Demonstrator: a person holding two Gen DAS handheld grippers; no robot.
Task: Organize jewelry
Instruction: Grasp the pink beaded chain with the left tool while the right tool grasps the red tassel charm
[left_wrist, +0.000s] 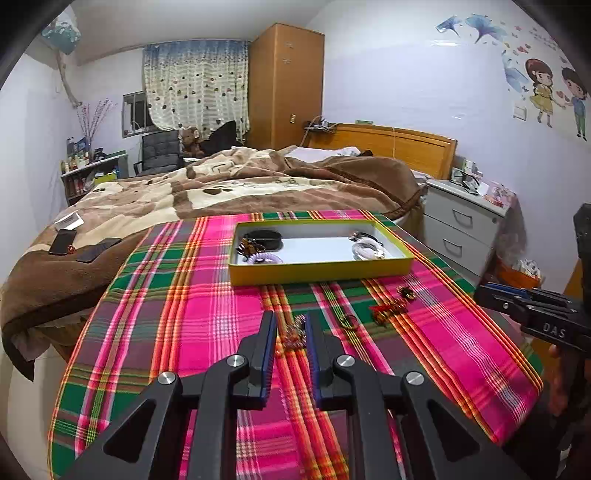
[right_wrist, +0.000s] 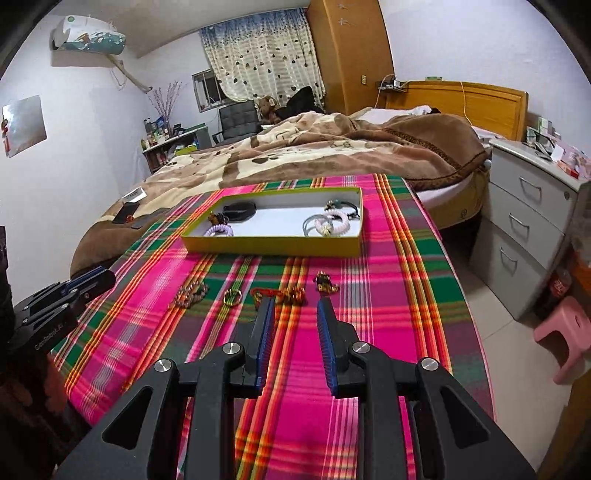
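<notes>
Loosely, both grippers (left_wrist: 290, 319) (right_wrist: 295, 306) open (nothing held), bracelets (right_wrist: 188, 291) before yellow tray (right_wrist: 273, 245).

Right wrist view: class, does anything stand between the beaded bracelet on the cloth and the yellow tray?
Nothing visible does. Only bare plaid cloth separates the beaded bracelet from the yellow tray.

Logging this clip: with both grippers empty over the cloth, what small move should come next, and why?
Probably ease the left gripper down onto the beaded bracelet lying between its open fingers and close. Four pieces are loose on the plaid cloth, outside the yellow box.
</notes>
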